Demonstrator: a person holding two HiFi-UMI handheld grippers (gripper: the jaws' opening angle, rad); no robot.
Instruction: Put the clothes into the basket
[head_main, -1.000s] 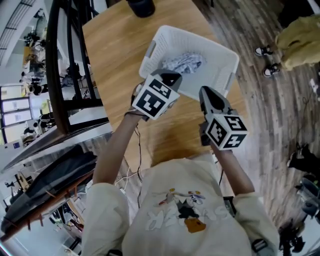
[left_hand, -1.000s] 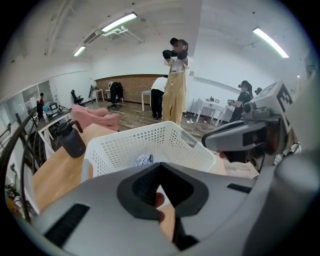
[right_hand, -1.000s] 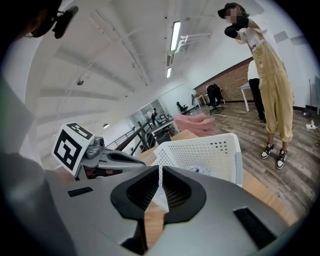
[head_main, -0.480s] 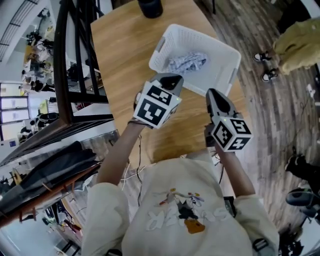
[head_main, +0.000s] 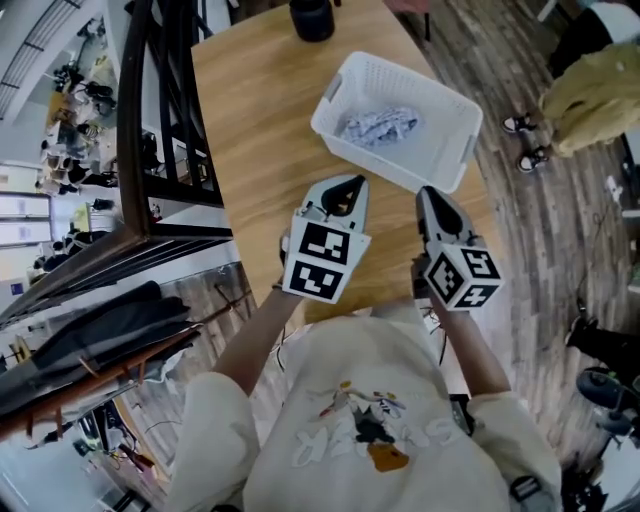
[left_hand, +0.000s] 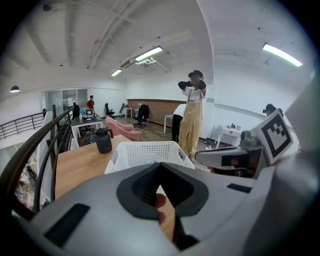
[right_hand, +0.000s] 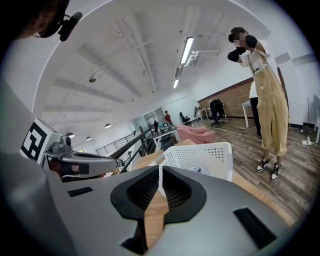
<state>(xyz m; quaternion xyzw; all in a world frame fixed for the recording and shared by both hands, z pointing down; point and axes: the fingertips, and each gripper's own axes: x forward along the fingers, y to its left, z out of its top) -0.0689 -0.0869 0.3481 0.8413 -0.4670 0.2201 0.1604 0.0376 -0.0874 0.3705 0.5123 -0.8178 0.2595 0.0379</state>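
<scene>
- Table (head_main: 255, 110): its bare wood fills the middle of the head view, and I see no loose garment on it. The biggest risk is that I call the job finished while clothes lie somewhere outside the frame, so I judge a look around is due.
- Basket (head_main: 385, 160): white and perforated, it sits at the upper centre. Its right end is at or over the table's right edge; I cannot tell which. A careless shove from either tool could send it to the floor.
- Left gripper (head_main: 348, 183) and right gripper (head_main: 430, 195): both hang at the lower centre, apart from the basket, each with its jaws pressed together on nothing. Reaching for cloth like that would only push it about, so I must spread them first.
- Jug (head_main: 312, 15): dark, at the top edge, near the basket's left end. A wide swing could tip it.
- Clothes (head_main: 378, 126): one crumpled pale blue piece lies inside the basket, low on its bottom. A jaw dipping in could snag it and drag it out, though I think that unlikely.
</scene>
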